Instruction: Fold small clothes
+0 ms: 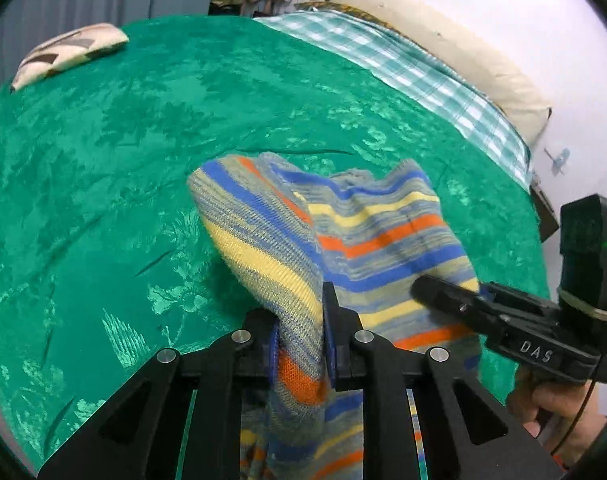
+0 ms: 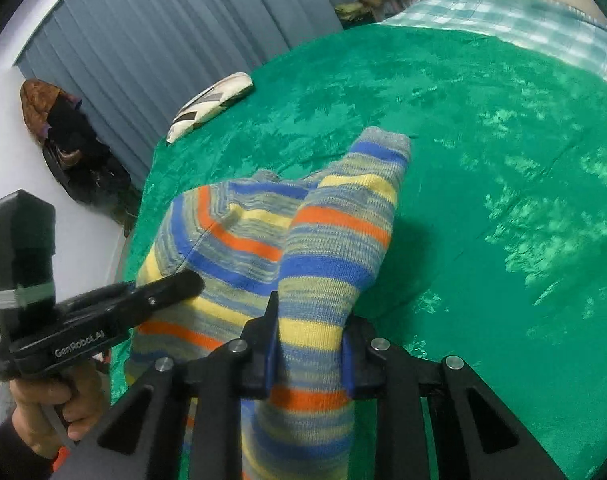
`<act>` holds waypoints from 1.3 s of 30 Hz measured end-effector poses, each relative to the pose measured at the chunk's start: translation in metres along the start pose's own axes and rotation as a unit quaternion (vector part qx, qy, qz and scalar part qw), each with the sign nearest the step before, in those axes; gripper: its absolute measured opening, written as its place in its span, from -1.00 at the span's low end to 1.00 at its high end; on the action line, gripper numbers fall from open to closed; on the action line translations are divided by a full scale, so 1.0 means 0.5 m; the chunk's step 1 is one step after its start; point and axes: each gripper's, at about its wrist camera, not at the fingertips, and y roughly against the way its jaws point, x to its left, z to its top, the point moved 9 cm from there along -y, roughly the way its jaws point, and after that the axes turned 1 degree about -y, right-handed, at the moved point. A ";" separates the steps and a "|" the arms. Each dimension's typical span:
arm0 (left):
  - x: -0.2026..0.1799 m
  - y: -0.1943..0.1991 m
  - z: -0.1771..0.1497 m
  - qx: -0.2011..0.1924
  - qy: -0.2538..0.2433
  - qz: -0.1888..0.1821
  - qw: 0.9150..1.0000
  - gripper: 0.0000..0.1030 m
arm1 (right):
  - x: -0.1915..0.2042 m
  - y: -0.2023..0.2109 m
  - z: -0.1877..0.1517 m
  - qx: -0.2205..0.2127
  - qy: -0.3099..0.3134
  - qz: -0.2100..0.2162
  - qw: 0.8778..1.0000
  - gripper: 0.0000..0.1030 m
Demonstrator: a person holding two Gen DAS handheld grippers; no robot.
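Left wrist view: left gripper (image 1: 301, 344) is sitting at bottom centre with jaws nearly closed, pinching a bunched fold of the striped knit garment (image 1: 367, 236); fabric is filling the narrow gap between the pads, so I'm reading that as a firm hold; right gripper (image 1: 443, 294) is coming in from the right edge, its tip lying on the same garment, and its hold isn't readable from this side; risk: the pinch is taking a thick wad, not a clean edge, so a layer could be slipping out as the piece gets lifted or pulled apart; the two tools are working near each other, so fingers could be clashing; garment is hanging centre frame, draping from the jaws onto the green bedspread (image 1: 123, 160); stripes are blue, yellow, orange and grey; ribbed knit, soft, crumpled, looking like a small sweater.

Right wrist view: right gripper (image 2: 309, 350) at bottom centre is clamping a tube-like part, likely a sleeve, jaws narrowed onto it; left gripper (image 2: 183, 284) is reaching in from lower left, a hand (image 2: 53, 404) on its handle; risk: holding a sleeve instead of a body corner could be leaving the garment twisted when laid down; sleeve cuff is pointing up toward frame centre, body bunching left of it, all lying over the near left part of the bedspread (image 2: 483, 200); patterned cushion (image 2: 211, 102) is sitting well apart, upper left.
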 end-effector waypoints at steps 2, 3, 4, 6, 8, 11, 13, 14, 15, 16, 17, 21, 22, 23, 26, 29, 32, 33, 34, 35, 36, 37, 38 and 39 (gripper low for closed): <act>0.030 -0.029 -0.015 0.017 -0.009 0.049 0.999 -0.26 | -0.022 -0.005 0.000 0.002 -0.006 -0.016 1.000 -0.33; 0.052 -0.036 -0.029 0.026 -0.015 0.089 0.996 -0.08 | -0.039 -0.005 -0.009 0.009 -0.010 -0.033 0.999 0.03; 0.051 -0.041 -0.026 0.026 -0.019 0.111 0.993 -0.06 | -0.058 -0.005 -0.016 0.014 -0.012 -0.057 0.998 0.17; 0.055 -0.011 -0.044 0.012 -0.024 0.114 0.993 0.26 | -0.075 0.029 -0.026 0.008 -0.007 -0.077 0.997 0.18; 0.052 0.045 -0.062 -0.009 -0.027 0.132 0.991 0.62 | -0.075 0.077 -0.040 0.000 0.008 -0.095 0.995 0.23; 0.017 0.139 -0.086 -0.047 -0.062 0.165 0.983 0.87 | -0.047 0.164 -0.077 -0.003 0.049 -0.122 0.991 0.45; -0.010 0.200 -0.108 -0.061 -0.083 0.189 0.977 0.98 | -0.020 0.209 -0.099 -0.007 0.067 -0.131 0.989 0.61; -0.025 0.231 -0.121 -0.063 -0.089 0.199 0.974 0.98 | -0.001 0.242 -0.116 -0.011 0.075 -0.134 0.988 0.70; -0.038 0.253 -0.132 -0.061 -0.091 0.203 0.973 0.98 | 0.015 0.264 -0.130 -0.013 0.078 -0.135 0.988 0.73; -0.049 0.276 -0.145 -0.056 -0.087 0.209 0.972 0.98 | 0.039 0.295 -0.150 -0.017 0.080 -0.132 0.988 0.73; -0.058 0.299 -0.159 -0.052 -0.082 0.214 0.972 0.98 | 0.053 0.314 -0.164 -0.019 0.080 -0.133 0.988 0.73; -0.079 0.385 -0.225 -0.054 -0.047 0.233 0.970 0.98 | 0.119 0.397 -0.229 -0.028 0.090 -0.145 0.985 0.75; -0.083 0.394 -0.236 -0.052 -0.039 0.232 0.970 0.98 | 0.132 0.411 -0.246 -0.027 0.093 -0.150 0.984 0.75; -0.085 0.408 -0.255 -0.048 -0.029 0.231 0.971 0.98 | 0.139 0.423 -0.263 -0.026 0.093 -0.154 0.983 0.76; -0.093 0.438 -0.312 -0.019 -0.008 0.224 0.974 0.98 | 0.155 0.456 -0.320 -0.017 0.087 -0.163 0.983 0.76; -0.102 0.460 -0.349 -0.007 -0.008 0.226 0.974 0.98 | 0.165 0.490 -0.367 -0.009 0.082 -0.171 0.982 0.76; -0.114 0.485 -0.371 -0.012 -0.014 0.235 0.972 0.98 | 0.177 0.519 -0.398 -0.001 0.097 -0.189 0.977 0.76; -0.117 0.492 -0.376 -0.013 -0.017 0.236 0.972 0.98 | 0.182 0.526 -0.405 0.000 0.103 -0.195 0.975 0.76; -0.123 0.500 -0.380 -0.013 -0.021 0.238 0.971 0.98 | 0.187 0.531 -0.411 0.001 0.105 -0.196 0.975 0.76; -0.126 0.504 -0.382 -0.014 -0.024 0.240 0.970 0.98 | 0.195 0.541 -0.417 0.002 0.108 -0.198 0.974 0.75; -0.130 0.508 -0.384 -0.014 -0.025 0.240 0.970 0.98 | 0.202 0.547 -0.423 0.003 0.110 -0.199 0.974 0.76; -0.134 0.512 -0.388 -0.012 -0.026 0.237 0.971 0.98 | 0.207 0.551 -0.427 0.005 0.111 -0.200 0.973 0.76; -0.139 0.515 -0.392 -0.009 -0.027 0.233 0.972 0.98 | 0.214 0.557 -0.432 0.006 0.112 -0.202 0.973 0.76; -0.142 0.516 -0.397 -0.005 -0.027 0.228 0.973 0.98 | 0.219 0.560 -0.436 0.006 0.111 -0.201 0.973 0.76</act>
